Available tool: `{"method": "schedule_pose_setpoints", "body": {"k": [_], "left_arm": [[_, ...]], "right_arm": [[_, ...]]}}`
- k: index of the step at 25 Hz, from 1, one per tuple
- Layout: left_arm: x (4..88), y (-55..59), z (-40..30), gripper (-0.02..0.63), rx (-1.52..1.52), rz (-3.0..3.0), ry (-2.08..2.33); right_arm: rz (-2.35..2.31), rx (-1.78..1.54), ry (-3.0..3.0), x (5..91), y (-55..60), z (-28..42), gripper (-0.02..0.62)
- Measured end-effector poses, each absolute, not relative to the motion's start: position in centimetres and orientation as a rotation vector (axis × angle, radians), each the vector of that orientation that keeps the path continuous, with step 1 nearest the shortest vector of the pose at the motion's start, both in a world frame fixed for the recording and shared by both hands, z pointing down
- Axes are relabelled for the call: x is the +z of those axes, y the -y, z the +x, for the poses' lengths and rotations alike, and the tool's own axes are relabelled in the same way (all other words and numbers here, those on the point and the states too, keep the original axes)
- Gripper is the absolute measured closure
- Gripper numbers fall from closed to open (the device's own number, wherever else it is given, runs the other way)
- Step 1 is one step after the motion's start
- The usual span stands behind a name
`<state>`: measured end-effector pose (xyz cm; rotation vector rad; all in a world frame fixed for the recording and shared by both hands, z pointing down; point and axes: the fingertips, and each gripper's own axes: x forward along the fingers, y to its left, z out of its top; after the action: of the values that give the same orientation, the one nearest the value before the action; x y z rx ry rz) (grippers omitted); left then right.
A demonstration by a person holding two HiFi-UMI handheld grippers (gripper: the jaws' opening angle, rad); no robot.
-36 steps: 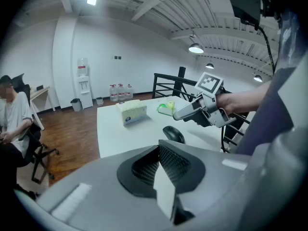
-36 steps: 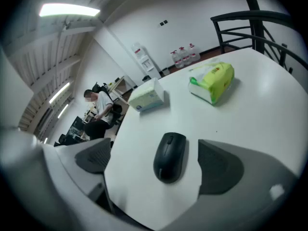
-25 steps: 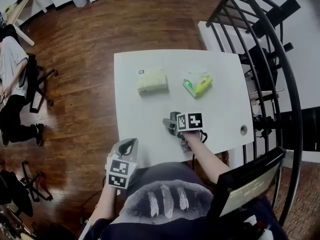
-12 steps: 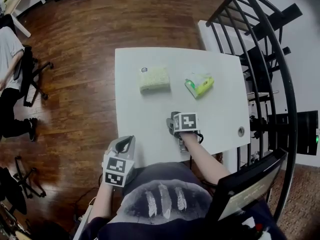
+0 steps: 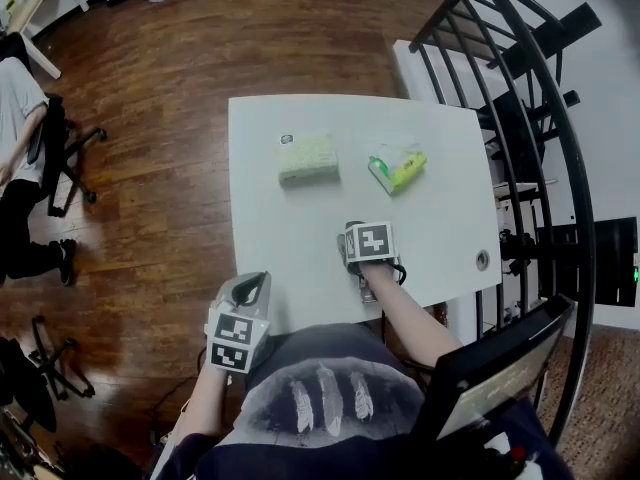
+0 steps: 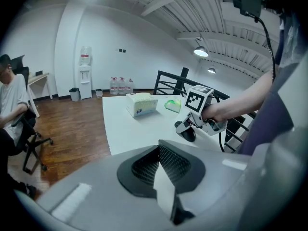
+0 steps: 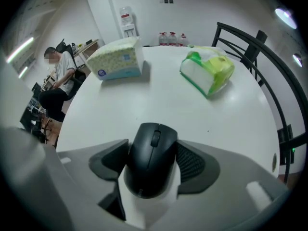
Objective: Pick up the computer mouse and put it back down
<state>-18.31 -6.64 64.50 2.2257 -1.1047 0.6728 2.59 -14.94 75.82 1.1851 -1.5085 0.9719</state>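
White table (image 5: 290,238) fills the centre of the head view, with a tissue box (image 5: 308,158) and a green pack (image 5: 397,167) in its upper part. Left gripper (image 6: 161,160) hangs off the table's lower-left edge, jaws together and empty. Right gripper (image 7: 153,146) stands steeply over the table's lower right. Its jaws have just been closing and the pads now meet both flanks of the mouse (image 7: 150,165), which appears to rest on the table. Judged: light, rigid, smooth-shelled, liable to slip; the flanks behind the wheel suit the hold. Against the frame a second earlier, the right gripper is steeper and narrower; left gripper, box and pack are unchanged.
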Motion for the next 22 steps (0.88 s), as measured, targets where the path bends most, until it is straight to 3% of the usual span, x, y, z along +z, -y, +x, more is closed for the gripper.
{"method": "schedule_pose_setpoints", "body": {"k": [22], "left_arm": [[62.6,4.9,-13.2,0.591,0.738,2.265,1.099]], "right_arm": [[0.883,0.896,1.713,73.1,12.6,0.9,0.295]]}}
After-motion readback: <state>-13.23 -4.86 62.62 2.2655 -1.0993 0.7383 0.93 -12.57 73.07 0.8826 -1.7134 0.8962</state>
